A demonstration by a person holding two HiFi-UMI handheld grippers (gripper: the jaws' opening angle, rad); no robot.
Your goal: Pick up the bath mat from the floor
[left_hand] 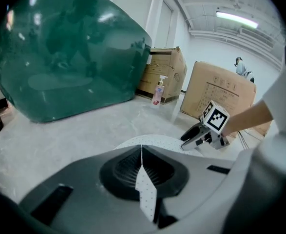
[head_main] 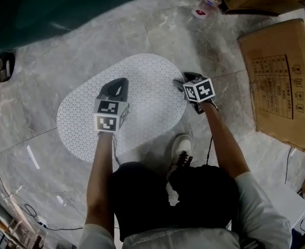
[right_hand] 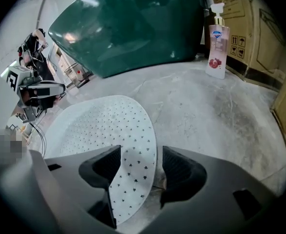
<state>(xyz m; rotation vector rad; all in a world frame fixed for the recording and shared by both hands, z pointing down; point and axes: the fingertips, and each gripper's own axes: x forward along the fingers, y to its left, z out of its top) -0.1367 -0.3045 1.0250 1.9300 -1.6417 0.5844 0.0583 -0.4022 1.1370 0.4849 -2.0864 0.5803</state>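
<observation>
A pale marbled floor (head_main: pixel 48 77) fills the scene. A big, glossy dark green tub (left_hand: pixel 69 52) stands along its far side. Brown cardboard boxes (head_main: pixel 282 82) lie and stand to the right.

The bath mat (head_main: pixel 147 87), a white oval dotted with small dark marks, lies mostly flat on the floor in front of the person, between the tub and the person's white shoe (head_main: pixel 181 149).

The left tool (head_main: pixel 120 82) points down over the left-middle part of the mat. Its jaws are closed tight on a thin raised fold of the mat, which shows as a narrow white strip pinched between the pads. The right tool (head_main: pixel 182 82) is at the mat's right edge, pointing steeply down. Its jaws stand wide apart, and the edge of the mat reaches up between them. The right-hand pad is clear of the mat; whether the left-hand pad touches it I cannot tell.

A pump bottle (right_hand: pixel 217 48) with a pink label stands upright on the floor beside the boxes, well apart from the mat.
</observation>
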